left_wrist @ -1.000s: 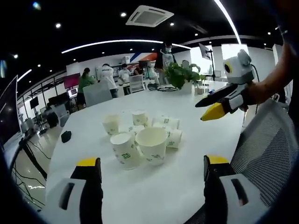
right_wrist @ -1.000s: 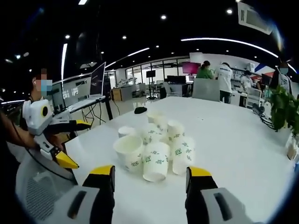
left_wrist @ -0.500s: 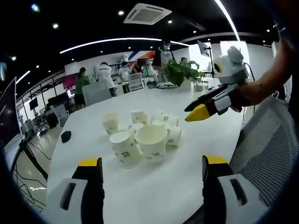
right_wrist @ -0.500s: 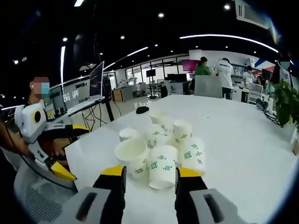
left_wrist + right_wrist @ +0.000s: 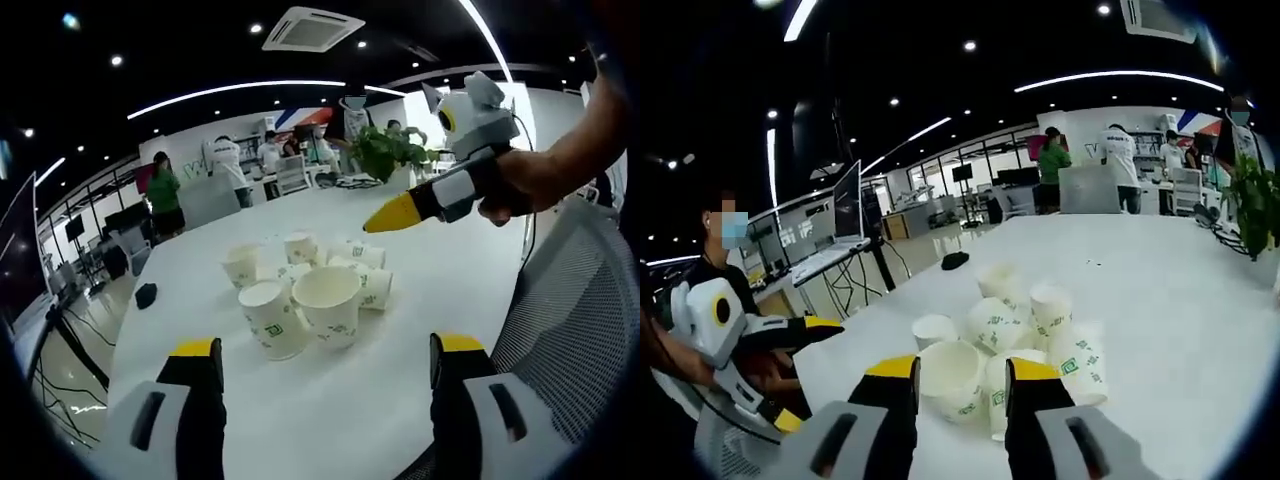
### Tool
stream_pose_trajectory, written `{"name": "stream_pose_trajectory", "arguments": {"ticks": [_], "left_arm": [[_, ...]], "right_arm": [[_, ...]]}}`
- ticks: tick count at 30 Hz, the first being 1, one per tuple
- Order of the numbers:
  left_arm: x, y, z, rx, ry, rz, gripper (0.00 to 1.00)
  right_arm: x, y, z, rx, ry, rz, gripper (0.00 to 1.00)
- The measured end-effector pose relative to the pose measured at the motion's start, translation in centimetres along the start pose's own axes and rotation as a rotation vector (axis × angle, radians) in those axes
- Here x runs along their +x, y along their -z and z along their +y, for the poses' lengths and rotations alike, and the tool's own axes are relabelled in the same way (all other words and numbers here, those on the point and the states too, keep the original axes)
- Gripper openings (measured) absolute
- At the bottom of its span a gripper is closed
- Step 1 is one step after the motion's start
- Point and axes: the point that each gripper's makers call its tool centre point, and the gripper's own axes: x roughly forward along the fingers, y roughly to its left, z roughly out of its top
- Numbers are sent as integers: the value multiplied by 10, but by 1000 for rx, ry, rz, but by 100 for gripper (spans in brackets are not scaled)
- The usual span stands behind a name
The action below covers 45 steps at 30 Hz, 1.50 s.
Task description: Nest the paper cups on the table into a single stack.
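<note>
Several white paper cups (image 5: 300,290) with green logos huddle mid-table, some upright, some on their sides; one wide mouth (image 5: 325,298) faces the left gripper view. My left gripper (image 5: 325,350) stays low at the table's near edge, jaws wide apart, nothing between them. A hand holds my right gripper (image 5: 395,213) in the air above and right of the huddle. In the right gripper view its jaws (image 5: 962,372) stand narrowed but apart, framing an open-mouthed cup (image 5: 952,378) of the cluster (image 5: 1030,320) beyond. The left gripper (image 5: 805,370) shows open at the left.
A white round table (image 5: 330,420) carries a small black object (image 5: 146,294) at its far left side. A green plant (image 5: 385,155) stands at the back. A grey mesh chair (image 5: 570,300) is on the right. People stand by desks in the background.
My right gripper has risen and moved in over the cups, and its jaws have drawn closer together. The left gripper has barely moved and stays wide open.
</note>
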Motion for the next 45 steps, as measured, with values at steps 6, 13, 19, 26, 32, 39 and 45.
{"name": "stream_pose_trajectory", "arguments": {"ticks": [6, 13, 19, 26, 32, 39, 45], "left_arm": [[-1, 0, 7, -3, -29, -4, 84], [-1, 2, 7, 14, -30, 2, 84], [0, 5, 6, 24, -28, 18, 83], [0, 6, 6, 32, -27, 25, 83], [0, 5, 5, 38, -25, 28, 82], [-1, 5, 8, 35, -38, 22, 81], [-1, 4, 8, 40, -43, 16, 81]], "right_arm": [[12, 6, 0, 38, 3, 29, 26], [24, 12, -2, 39, 5, 59, 23], [37, 15, -9, 52, 8, 90, 23], [51, 27, -15, 78, 20, 141, 19], [57, 30, -16, 85, 26, 147, 15], [65, 38, -22, 150, 53, 173, 6], [63, 38, -21, 164, 50, 186, 2]]}}
